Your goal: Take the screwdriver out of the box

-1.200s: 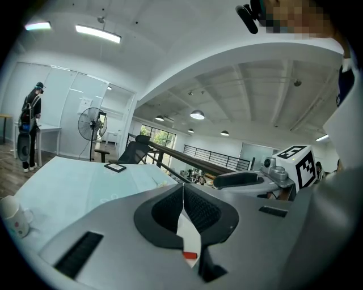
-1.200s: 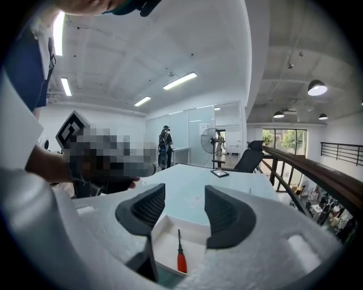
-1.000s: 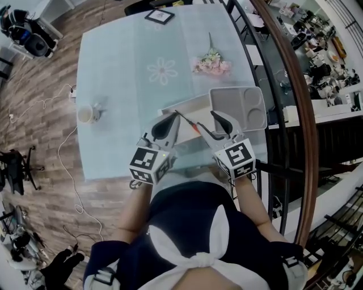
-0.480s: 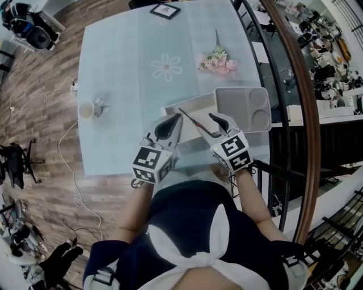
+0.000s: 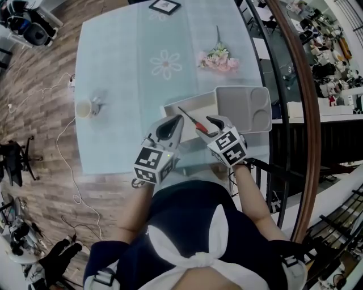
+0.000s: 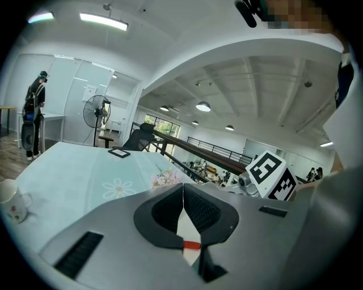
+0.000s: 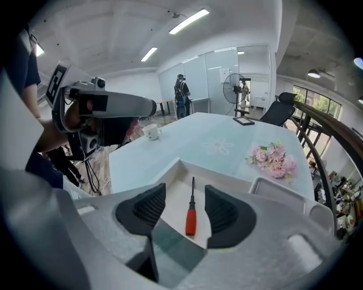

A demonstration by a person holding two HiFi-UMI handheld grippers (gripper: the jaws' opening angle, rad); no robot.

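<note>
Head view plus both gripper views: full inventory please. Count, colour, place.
Screwdriver: 1, red handle, dark shaft, lying in the box.
Box: 1, white, open, near edge of the table.
Tray: 1, grey, compartmented, right of the box.
Flowers: 1 bunch, pink, on the table beyond the tray.
Mug: 1, white, left edge of the table.
Picture frame: 1, black, far end of the table.
Table: 1, pale blue-green, flower print.
Fan: 1, dark, standing beyond the table.
Bystander: 1, dark clothes, near the fan.
Left gripper: grey, jaws shut, empty, over the box.
Right gripper: grey, jaws apart, over the screwdriver, gripping nothing.
</note>
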